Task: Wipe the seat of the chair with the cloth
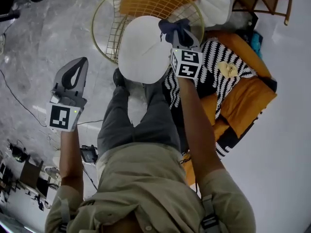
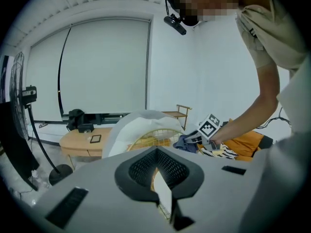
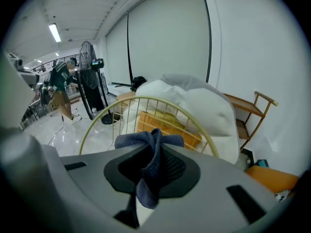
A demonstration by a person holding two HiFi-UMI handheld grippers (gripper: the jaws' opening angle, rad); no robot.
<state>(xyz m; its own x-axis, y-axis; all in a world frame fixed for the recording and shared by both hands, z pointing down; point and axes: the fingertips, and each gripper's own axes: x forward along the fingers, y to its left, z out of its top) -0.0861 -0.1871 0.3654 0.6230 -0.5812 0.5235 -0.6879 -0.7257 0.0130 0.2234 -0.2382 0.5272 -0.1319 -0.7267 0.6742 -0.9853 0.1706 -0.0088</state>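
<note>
The dark blue cloth (image 1: 174, 27) is pinched in the closed jaws of the right gripper (image 1: 181, 39), at the right edge of the white seat cushion (image 1: 141, 50) of the gold wire chair (image 1: 108, 14). The left gripper (image 1: 81, 64) hangs over the marble floor (image 1: 39, 38), jaws together and empty.

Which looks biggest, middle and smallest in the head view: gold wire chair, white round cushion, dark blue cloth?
1. Gold wire chair
2. White round cushion
3. Dark blue cloth, smallest though held up nearer the camera
</note>
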